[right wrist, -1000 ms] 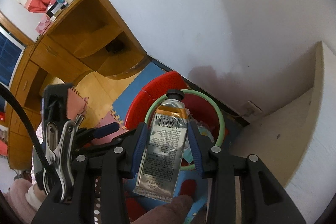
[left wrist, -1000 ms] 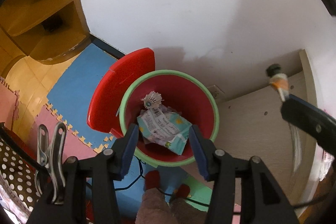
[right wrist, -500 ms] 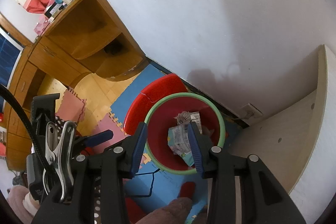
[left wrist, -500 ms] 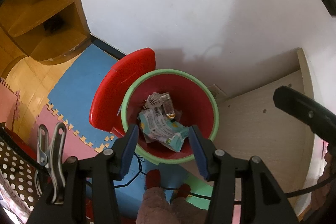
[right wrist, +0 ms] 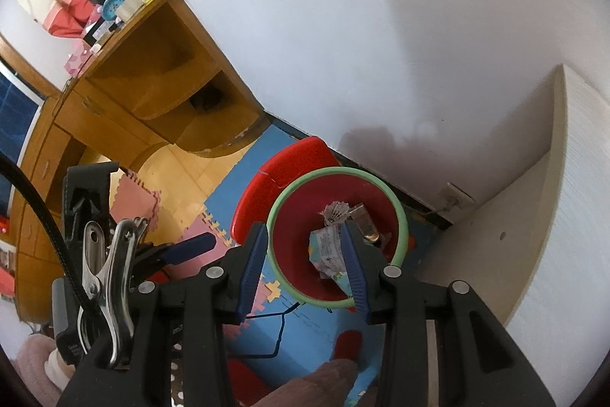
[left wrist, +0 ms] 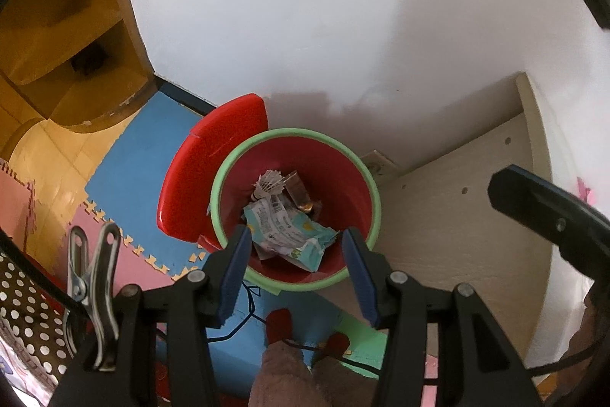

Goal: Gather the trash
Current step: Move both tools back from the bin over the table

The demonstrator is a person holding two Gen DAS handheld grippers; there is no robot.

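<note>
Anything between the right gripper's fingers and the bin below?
Nothing held: in the right wrist view, the right gripper is empty, open air down to the red bin.

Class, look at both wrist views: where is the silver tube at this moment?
The silver tube lies inside the red bin, toward its far side, between the shuttlecock and the blue-green wrapper; neither gripper holds it.
</note>
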